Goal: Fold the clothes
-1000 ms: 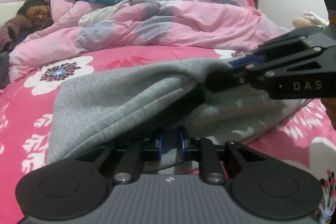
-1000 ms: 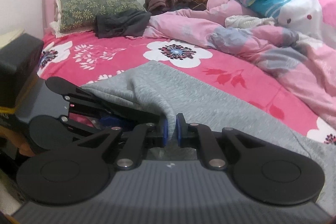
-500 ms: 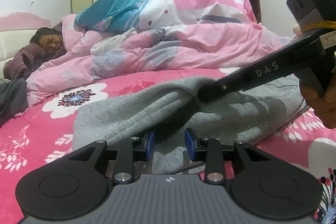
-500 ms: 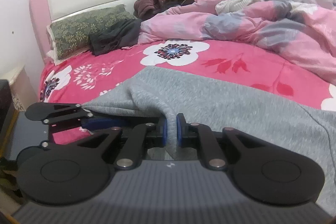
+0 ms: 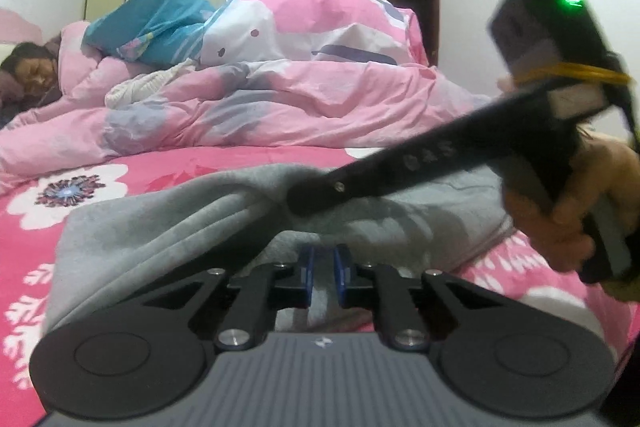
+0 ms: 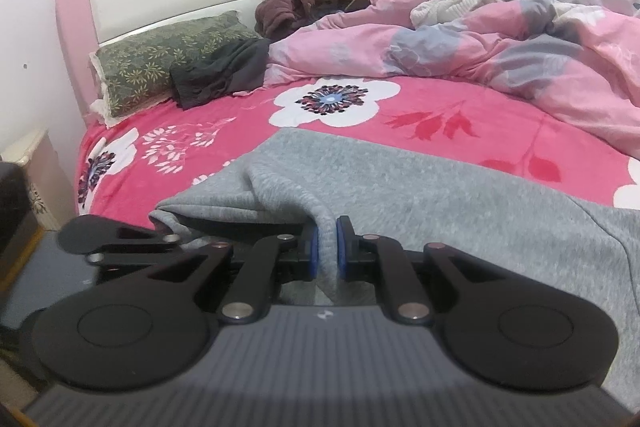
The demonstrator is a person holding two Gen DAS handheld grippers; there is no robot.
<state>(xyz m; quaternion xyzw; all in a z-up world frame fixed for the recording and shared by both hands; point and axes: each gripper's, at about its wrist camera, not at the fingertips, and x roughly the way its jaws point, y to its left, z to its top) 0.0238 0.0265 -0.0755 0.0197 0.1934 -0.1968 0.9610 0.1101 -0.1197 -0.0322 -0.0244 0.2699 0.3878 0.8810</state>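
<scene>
Grey garment point(image 6: 420, 195) (fleecy, rumpled) lies across bed.

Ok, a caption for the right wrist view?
Right gripper pinching a grey garment on a pink flowered bed.

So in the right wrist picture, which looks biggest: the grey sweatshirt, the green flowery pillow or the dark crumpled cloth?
1. Grey fleece sweatshirt, biggest, though it is nearest the camera.
2. Green flowery pillow.
3. Dark crumpled cloth, lying against the pillow.
</scene>
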